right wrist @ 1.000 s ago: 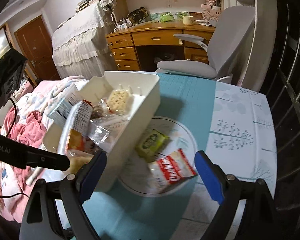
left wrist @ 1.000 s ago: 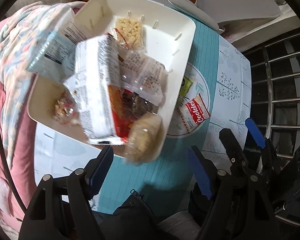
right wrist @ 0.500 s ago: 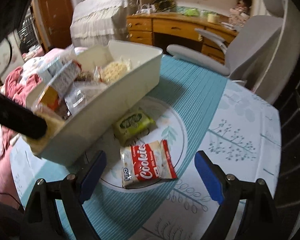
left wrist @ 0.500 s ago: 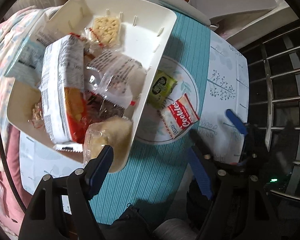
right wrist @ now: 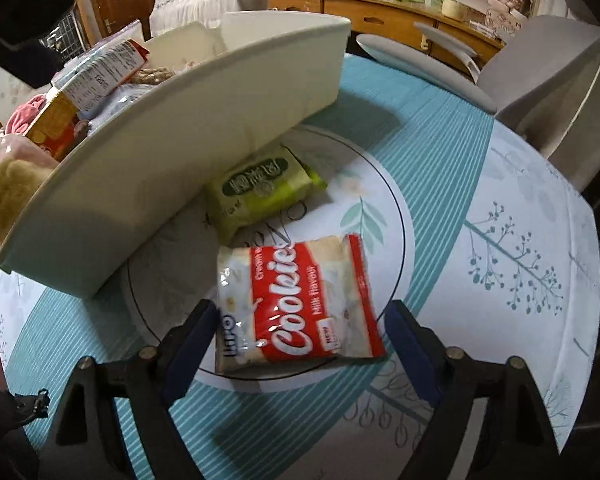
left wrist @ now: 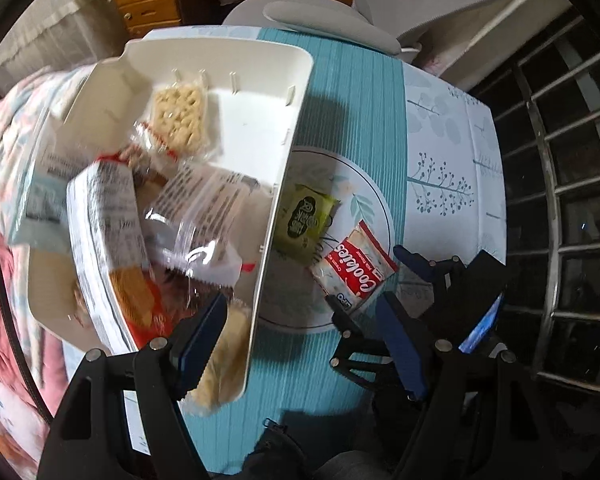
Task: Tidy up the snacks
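Flat, red-and-white cookie packet [right wrist: 296,304], glossy, crinkled

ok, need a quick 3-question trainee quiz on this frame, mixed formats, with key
1. True or false: the red cookies packet already lies inside the white bin.
2. Which packet lies nearer the bin wall: A) the green packet, B) the cookies packet?
3. Fill in: the right gripper has the ______ packet between its fingers.

Key:
1. False. It lies on the tablecloth, outside the bin.
2. A. The green packet sits against the wall.
3. Cookies. The jaws are closing, with the pads not yet pressing on it.
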